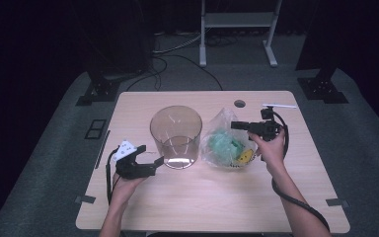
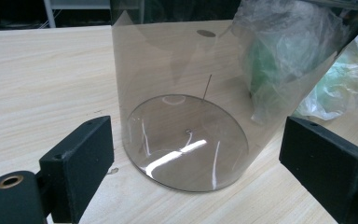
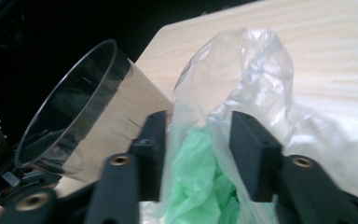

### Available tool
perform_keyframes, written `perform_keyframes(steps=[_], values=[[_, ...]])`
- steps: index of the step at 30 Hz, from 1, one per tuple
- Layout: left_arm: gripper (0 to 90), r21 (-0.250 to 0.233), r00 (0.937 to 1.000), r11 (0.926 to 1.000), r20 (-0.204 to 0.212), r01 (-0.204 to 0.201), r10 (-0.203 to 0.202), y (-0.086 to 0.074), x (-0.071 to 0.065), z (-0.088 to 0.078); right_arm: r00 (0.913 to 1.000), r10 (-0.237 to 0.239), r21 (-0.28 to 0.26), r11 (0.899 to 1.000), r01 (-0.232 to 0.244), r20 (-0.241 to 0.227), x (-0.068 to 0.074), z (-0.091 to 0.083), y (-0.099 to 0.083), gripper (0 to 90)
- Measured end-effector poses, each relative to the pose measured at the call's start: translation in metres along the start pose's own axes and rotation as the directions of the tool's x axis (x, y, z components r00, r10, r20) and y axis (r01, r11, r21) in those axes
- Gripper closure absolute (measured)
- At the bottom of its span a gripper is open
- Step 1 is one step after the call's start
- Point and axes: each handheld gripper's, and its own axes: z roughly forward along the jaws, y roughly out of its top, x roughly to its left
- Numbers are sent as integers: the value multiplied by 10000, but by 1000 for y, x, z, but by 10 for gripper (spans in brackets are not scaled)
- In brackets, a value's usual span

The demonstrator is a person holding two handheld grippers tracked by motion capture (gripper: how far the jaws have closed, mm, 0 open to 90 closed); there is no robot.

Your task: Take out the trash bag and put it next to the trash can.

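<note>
The clear plastic bag (image 1: 227, 143), stuffed with crumpled green material and something yellow, sits on the table (image 1: 217, 197) just to the right of the smoky transparent bin (image 1: 175, 136), which stands upright and empty, so judging by how things lie, the bagged bundle has yet to go into the bin, or the bag has yet to be fitted to it. The right gripper (image 1: 234, 125) hovers over the bag's top with its jaws partly apart; a fold of the film rises between them, but the pads do not look pressed on it, so I read it as parted and gripping nothing, though the film is too sheer to be sure. The left gripper (image 1: 157, 160) has its jaws spread wide on either side of the bin's base, touching neither wall. The left gripper view gives the bin's bare floor (image 2: 186, 140) and the bag pressed against its far wall, which the high view leaves vague; the right gripper view shows the bin's open rim (image 3: 67, 100) close beside the bag's peak (image 3: 256, 60); the high view alone shows the yellow item and both forearms.
</note>
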Motion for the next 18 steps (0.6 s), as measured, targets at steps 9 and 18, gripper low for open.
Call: perform_keyframes(steps=[9, 18], values=[[88, -51, 10000, 10000, -7, -18, 18, 1, -1, -2, 9984, -440, -478, 9978, 457, 366, 5, -27, 8, 445], [88, -29, 10000, 10000, 22, 8, -8, 0, -1, -1, 9948, -945, -399, 9946, 960, 385, 7, -48, 4, 446]])
